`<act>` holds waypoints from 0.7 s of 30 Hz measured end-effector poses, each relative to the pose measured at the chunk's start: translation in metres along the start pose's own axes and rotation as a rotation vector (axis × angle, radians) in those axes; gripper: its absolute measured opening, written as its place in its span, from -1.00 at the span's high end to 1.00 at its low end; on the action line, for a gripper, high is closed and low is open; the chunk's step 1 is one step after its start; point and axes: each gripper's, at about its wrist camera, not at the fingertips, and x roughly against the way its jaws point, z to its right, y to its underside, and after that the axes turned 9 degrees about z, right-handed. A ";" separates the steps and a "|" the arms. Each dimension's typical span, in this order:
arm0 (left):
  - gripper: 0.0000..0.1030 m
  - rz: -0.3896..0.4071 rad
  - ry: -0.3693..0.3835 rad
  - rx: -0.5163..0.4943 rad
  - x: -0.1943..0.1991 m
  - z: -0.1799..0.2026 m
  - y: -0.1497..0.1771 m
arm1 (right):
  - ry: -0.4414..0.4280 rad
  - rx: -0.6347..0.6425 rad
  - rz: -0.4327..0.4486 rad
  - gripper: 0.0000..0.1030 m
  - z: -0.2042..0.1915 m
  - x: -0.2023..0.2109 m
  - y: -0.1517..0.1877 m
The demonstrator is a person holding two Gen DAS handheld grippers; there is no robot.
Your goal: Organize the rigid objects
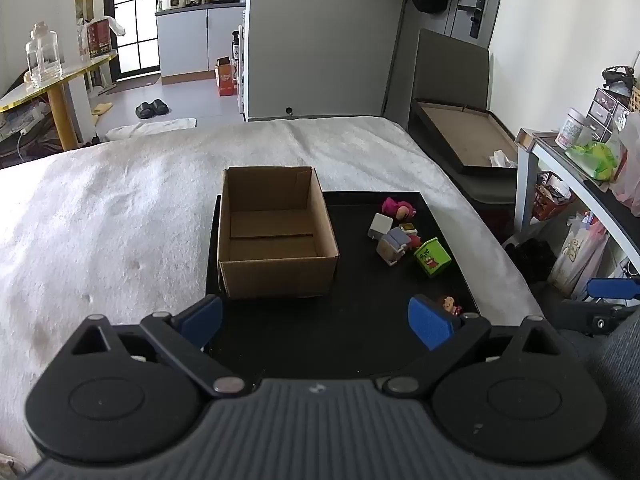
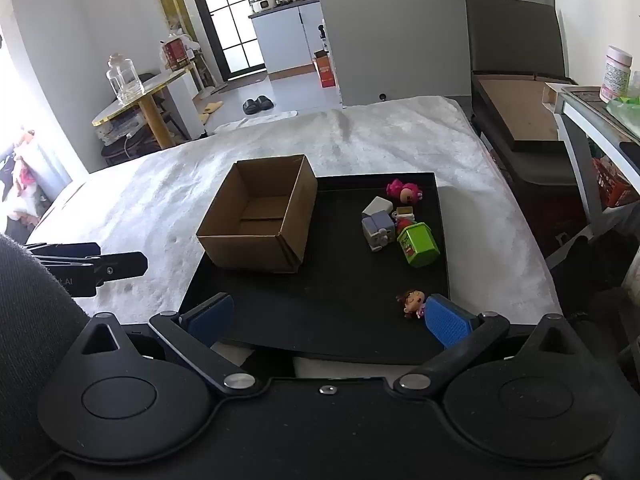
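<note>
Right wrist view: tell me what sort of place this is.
Likely a small studio flat: a bed under a white blanket, a kitchen counter with appliances behind, slippers on the tiled floor.

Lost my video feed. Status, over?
Both grippers open, empty. Cardboard box empty on black tray; toys loose beside it. Nothing blocking.
</note>
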 end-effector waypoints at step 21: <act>-0.92 0.015 -0.015 -0.012 0.005 -0.002 0.000 | 0.008 0.003 0.000 -1.00 -0.002 0.002 0.000</act>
